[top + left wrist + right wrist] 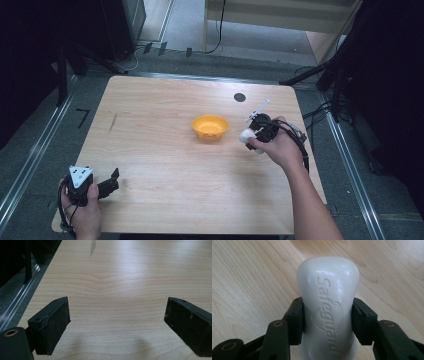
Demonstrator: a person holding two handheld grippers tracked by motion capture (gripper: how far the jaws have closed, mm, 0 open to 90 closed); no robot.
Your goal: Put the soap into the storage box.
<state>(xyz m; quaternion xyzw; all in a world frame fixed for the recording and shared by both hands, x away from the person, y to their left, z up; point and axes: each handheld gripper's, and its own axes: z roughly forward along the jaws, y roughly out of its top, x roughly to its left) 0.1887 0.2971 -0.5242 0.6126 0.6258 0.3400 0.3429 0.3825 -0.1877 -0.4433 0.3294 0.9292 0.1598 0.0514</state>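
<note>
A white bar of soap (pixel 328 305) with raised lettering sits clamped between both black pads of my right gripper (pixel 327 320), held above the wood. In the high view that right gripper (pixel 252 137) hovers with the soap (pixel 246 135) just right of an orange bowl (pixel 210 127) at the table's middle. My left gripper (pixel 111 181) rests near the front left corner of the table, open. Its two jaws stand wide apart in the left gripper view (pixel 117 322), with bare wood between them.
The light wooden table (pixel 165 165) has a small dark round mark (pixel 240 97) near its far edge. Metal rails and dark stands flank the table on both sides. Cables lie on the floor at the right.
</note>
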